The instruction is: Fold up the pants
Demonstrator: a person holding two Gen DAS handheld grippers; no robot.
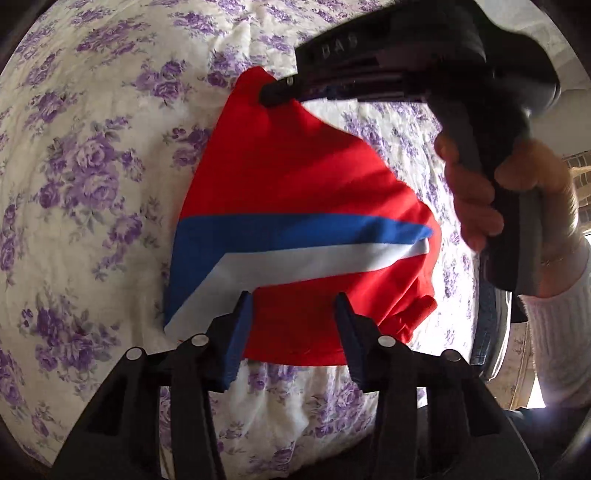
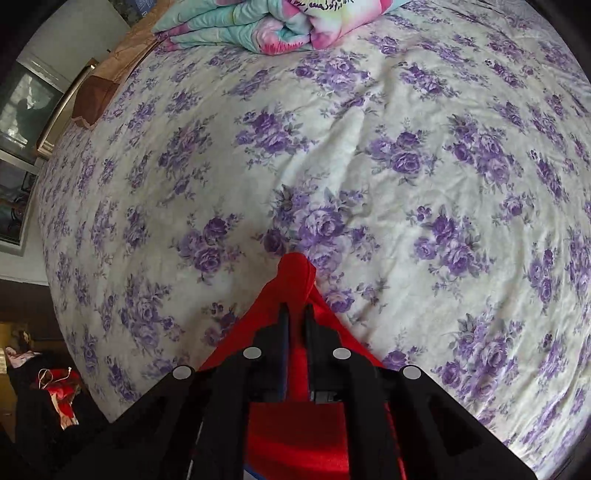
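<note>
The pants [image 1: 295, 177] looked soft and limp (best taken at corners); right gripper [image 2: 295, 314] clamped them, left gripper [image 1: 293, 314] gaped apart.

Red pants [image 1: 295, 192] with blue and white stripes are spread on the floral bed [image 1: 92, 166]. Their far corner is pinched by the right tool [image 1: 271, 94]; the left tool [image 1: 295, 295] is held spread over the near edge.

One pair of red fabric pants with blue and white stripes [image 1: 295, 192] lies on one purple-floral bedsheet [image 1: 92, 166]; two black two-finger grippers; one folded pastel quilt [image 2: 273, 26] on that bedsheet.
</note>
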